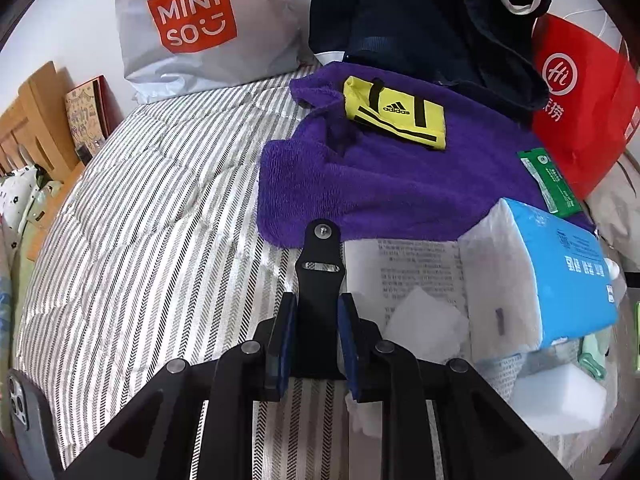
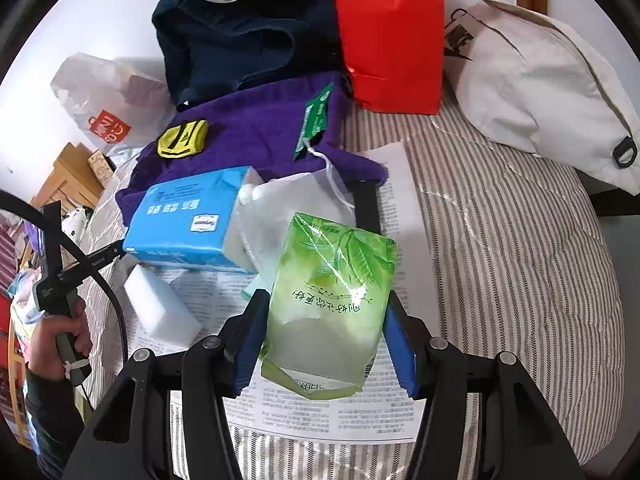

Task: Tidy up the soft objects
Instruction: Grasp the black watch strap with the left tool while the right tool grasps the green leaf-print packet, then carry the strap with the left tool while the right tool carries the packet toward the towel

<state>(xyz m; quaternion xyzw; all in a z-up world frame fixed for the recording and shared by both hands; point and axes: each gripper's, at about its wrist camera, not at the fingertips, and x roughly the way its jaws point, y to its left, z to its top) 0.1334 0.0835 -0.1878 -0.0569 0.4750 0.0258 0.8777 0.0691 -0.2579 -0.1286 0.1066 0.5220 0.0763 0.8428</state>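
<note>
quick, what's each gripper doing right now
Left gripper: shut on a black strap.
Right gripper: shut on a green tissue pack.

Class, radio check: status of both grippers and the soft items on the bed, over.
Left gripper shut on black strap. Right gripper shut on green tissue pack. Blue tissue pack and white sponge close alongside.

A soft green leaf-printed plastic tissue pack (image 2: 330, 300) is sitting upright-tilted over the printed paper sheet (image 2: 400, 208), while a blue plastic tissue pack (image 2: 188, 220), a white foam block (image 2: 162, 304) and a yellow folded armband (image 2: 182, 139) on a purple fleecy towel (image 2: 256, 136) are lying beyond.
</note>
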